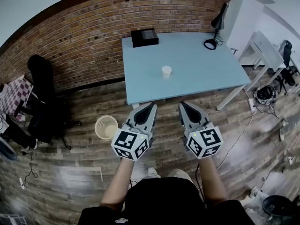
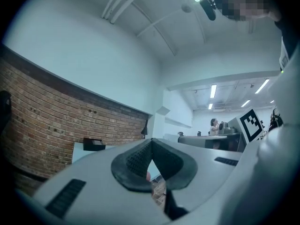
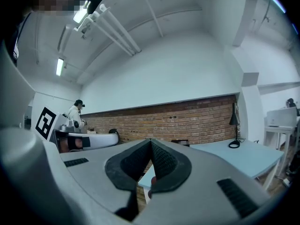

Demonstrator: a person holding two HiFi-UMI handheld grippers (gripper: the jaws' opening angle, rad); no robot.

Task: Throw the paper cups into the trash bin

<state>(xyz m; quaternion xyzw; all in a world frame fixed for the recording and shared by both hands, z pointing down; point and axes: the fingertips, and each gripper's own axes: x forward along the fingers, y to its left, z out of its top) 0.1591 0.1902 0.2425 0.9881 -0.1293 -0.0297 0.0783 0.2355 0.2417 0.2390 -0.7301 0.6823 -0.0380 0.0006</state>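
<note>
A small white paper cup [image 1: 166, 71] stands upright and alone near the middle of the pale blue rectangular worktop [image 1: 197, 74], open mouth up, its body tapering slightly toward the base. A round cream mesh trash bin [image 1: 106, 127] sits on the wooden plank floor [image 1: 56, 191], beyond the worktop's near left corner and well apart from the cup. The left gripper [image 1: 152, 105] and right gripper [image 1: 183, 104] hover side by side by the worktop's near edge, each with jaws closed together on nothing.

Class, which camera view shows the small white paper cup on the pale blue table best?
The head view: the small white paper cup stands whole and unobstructed on the pale blue table. Neither gripper view shows it.
</note>
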